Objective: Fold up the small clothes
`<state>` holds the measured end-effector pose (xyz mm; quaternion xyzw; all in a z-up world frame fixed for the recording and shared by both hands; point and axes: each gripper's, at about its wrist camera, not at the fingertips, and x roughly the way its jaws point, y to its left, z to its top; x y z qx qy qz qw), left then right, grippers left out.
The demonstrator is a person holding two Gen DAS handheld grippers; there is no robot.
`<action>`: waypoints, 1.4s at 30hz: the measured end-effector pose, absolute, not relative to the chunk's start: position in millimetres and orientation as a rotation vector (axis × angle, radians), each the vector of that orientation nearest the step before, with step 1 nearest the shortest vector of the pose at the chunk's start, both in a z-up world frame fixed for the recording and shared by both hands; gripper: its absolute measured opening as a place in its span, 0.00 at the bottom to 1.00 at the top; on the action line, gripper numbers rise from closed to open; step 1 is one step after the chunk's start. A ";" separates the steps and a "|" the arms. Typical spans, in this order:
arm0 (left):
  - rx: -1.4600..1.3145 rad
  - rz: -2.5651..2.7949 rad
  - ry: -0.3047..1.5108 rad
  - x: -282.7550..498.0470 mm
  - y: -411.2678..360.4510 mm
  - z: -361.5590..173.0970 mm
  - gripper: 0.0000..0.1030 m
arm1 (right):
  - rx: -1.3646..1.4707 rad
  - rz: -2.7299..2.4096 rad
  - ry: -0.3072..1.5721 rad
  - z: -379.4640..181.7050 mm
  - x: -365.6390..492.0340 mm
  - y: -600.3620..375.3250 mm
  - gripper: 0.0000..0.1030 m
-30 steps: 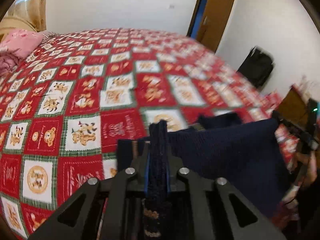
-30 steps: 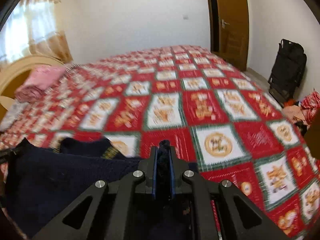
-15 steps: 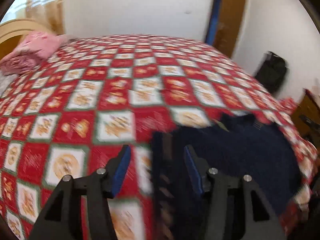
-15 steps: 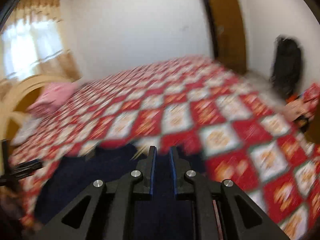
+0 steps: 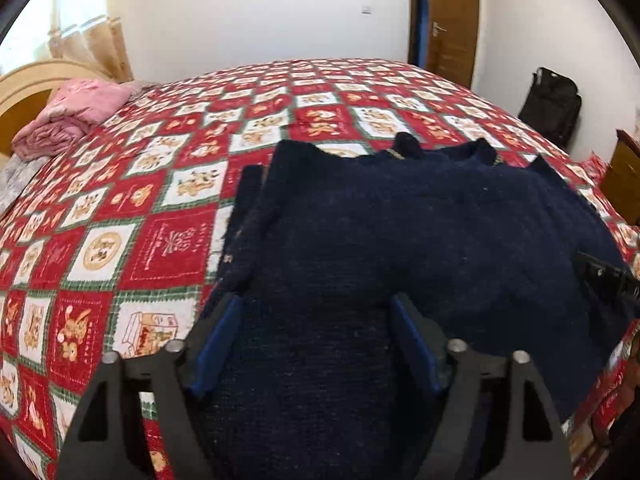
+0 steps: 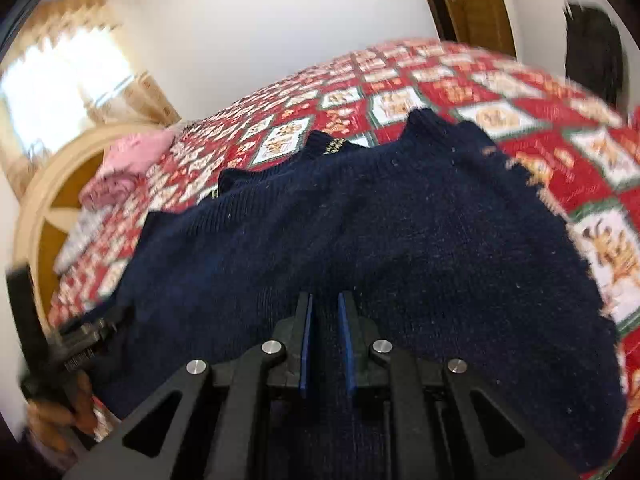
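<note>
A navy knitted sweater (image 5: pixel 400 220) lies spread flat on the red patchwork bedspread (image 5: pixel 160 184), collar toward the far side. My left gripper (image 5: pixel 316 304) hovers over its near left hem with jaws wide and still opening; knit lies between the blue pads (image 5: pixel 216 336) but they do not press it. My right gripper (image 6: pixel 323 300) is at the sweater's (image 6: pixel 360 208) near right hem, its pads close together with dark knit filling the narrow gap. Each gripper shows at the edge of the other's view: the left gripper (image 6: pixel 88 340) and the right gripper (image 5: pixel 600 276).
Folded pink clothes (image 5: pixel 76 112) lie by the wooden headboard (image 5: pixel 24 96) at the far left. A black bag (image 5: pixel 552 104) stands on the floor beyond the bed's right side, near a brown door (image 5: pixel 452 16). Wooden furniture (image 5: pixel 624 184) is at the right edge.
Both grippers brought the sweater down from hanging to lying flat on the bed. The left gripper's jaws went from shut on the hem to wide apart.
</note>
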<state>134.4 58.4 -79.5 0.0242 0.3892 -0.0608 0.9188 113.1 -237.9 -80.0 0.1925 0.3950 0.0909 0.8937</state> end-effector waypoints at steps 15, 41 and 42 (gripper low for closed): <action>0.160 -0.076 0.809 79.5 28.6 -92.9 0.81 | 0.302 0.121 0.826 -94.6 29.0 -212.6 0.14; 0.091 -0.044 0.799 43.4 52.2 -80.8 0.82 | 0.385 0.241 0.871 -98.0 21.1 -164.4 0.14; 0.088 -0.045 0.799 44.0 51.6 -81.0 0.82 | 0.399 0.246 0.874 -98.6 21.5 -165.9 0.14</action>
